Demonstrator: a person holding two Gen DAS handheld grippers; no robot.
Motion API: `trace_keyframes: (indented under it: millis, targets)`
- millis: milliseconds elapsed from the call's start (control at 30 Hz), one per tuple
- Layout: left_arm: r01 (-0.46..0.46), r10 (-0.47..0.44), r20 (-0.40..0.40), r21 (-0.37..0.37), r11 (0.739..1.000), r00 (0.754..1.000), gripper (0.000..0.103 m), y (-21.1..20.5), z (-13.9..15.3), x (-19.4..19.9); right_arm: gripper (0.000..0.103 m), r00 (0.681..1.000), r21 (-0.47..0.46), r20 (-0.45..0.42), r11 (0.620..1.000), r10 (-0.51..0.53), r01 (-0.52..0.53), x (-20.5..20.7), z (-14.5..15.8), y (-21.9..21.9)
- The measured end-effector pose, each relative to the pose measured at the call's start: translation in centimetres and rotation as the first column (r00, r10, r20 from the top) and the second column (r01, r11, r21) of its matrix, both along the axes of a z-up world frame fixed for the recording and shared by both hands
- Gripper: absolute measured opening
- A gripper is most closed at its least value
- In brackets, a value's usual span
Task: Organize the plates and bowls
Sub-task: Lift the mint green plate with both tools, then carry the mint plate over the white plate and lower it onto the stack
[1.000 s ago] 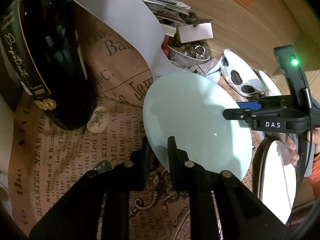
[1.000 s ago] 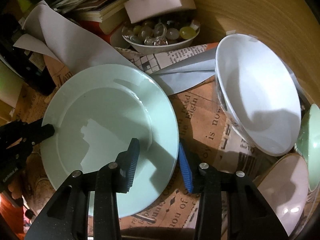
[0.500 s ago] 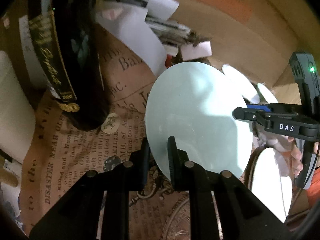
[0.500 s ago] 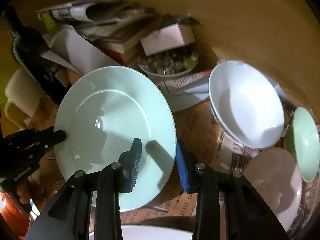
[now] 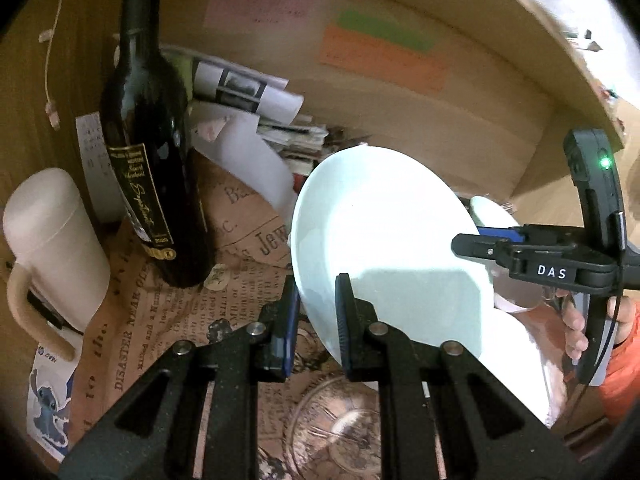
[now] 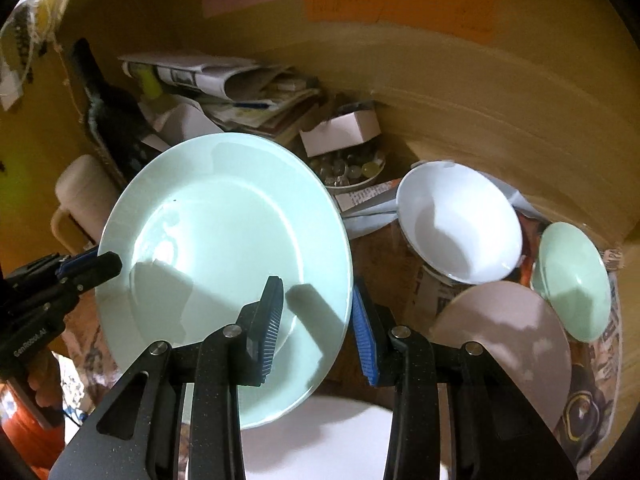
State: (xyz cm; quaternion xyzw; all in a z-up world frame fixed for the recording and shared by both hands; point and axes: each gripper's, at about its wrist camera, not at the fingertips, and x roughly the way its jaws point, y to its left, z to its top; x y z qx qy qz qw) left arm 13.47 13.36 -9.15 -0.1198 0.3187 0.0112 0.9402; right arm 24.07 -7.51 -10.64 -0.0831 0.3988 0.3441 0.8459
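Observation:
A pale green plate (image 5: pixel 384 240) (image 6: pixel 224 264) hangs tilted above the newspaper-covered table, held from two sides. My left gripper (image 5: pixel 316 312) is shut on its near rim, one pad above and one below. My right gripper (image 6: pixel 318 320) is shut on the opposite rim, the black finger (image 6: pixel 272 320) lying on the plate's face and the blue pad outside the edge. Each gripper shows in the other's view: the right gripper (image 5: pixel 460 242) at the plate's right edge, the left gripper (image 6: pixel 112 264) at its left.
A white bowl (image 6: pixel 460 224), a small green bowl (image 6: pixel 572 280), a pinkish plate (image 6: pixel 508 332) and a white plate (image 6: pixel 320 440) lie to the right and below. A wine bottle (image 5: pixel 152 168) and cream mug (image 5: pixel 52 248) stand left. Papers (image 6: pixel 240 92) and a marble bowl (image 6: pixel 352 168) line the wooden back wall.
The plate has risen off the table with both grippers on it. The right gripper's jaws drew slightly closer on the rim. More of the back wall and the bottle's neck now show.

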Motion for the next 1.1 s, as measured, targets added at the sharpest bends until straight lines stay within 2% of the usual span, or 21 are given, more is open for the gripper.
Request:
trace_keyframes:
  millis: [367,967,1100]
  targets:
    - [0.030,-0.030,0.016,-0.007,1.000,0.999,0.016,-3.0,0.4,-2.0,0.031,0.998,0.042,0.054,0.999,-0.030,0.027,-3.6,0.3,-2.7]
    - [0.099,-0.099,0.004,-0.042,0.994,0.995,0.016,-7.0,-1.2,-4.6,0.031,0.994,0.091,0.048,0.992,-0.094,0.090,-7.2,-1.4,-7.9]
    - [0.110,-0.111,-0.008,-0.051,0.993,0.994,0.016,-7.6,-1.8,-4.7,0.028,0.993,0.095,0.042,0.990,-0.111,0.107,-7.7,-2.0,-8.7]
